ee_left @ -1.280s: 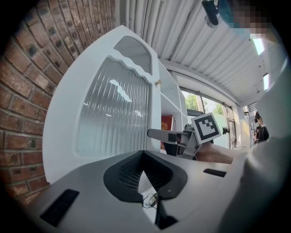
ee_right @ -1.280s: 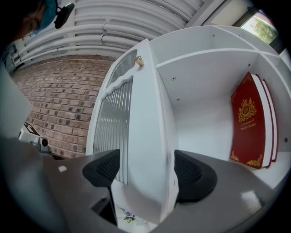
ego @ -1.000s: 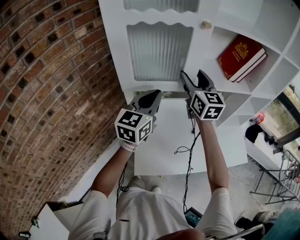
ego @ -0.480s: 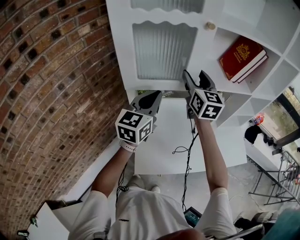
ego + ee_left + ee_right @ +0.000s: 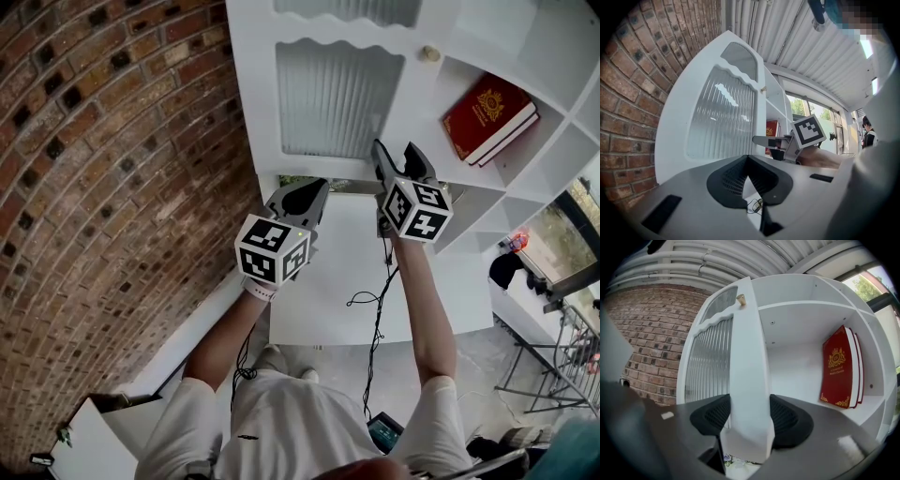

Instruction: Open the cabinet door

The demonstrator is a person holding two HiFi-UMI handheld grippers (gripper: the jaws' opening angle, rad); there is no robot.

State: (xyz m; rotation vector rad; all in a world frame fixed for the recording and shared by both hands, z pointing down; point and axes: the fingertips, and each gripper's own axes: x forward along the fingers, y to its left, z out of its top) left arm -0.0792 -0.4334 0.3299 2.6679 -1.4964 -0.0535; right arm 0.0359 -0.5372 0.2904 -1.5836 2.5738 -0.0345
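Observation:
The white cabinet door (image 5: 337, 98) has a ribbed glass panel and a small brass knob (image 5: 430, 53). It stands ajar, its free edge turned toward me. My right gripper (image 5: 396, 155) is level and shut on that edge low down. In the right gripper view the door edge (image 5: 747, 380) fills the gap between the pads, which press on both of its faces, with the knob (image 5: 740, 299) high above. My left gripper (image 5: 300, 197) hangs shut and empty to the left, below the door. In the left gripper view its jaws meet in front of the door (image 5: 724, 117).
A red book (image 5: 489, 117) leans in the open shelf right of the door. A brick wall (image 5: 112, 187) runs along the left. A white surface (image 5: 337, 291) with a loose black cable lies below the grippers. More shelves and a metal frame stand at the right.
The door and the right gripper on its edge have drifted slightly right and up in the head view. The left gripper has barely moved.

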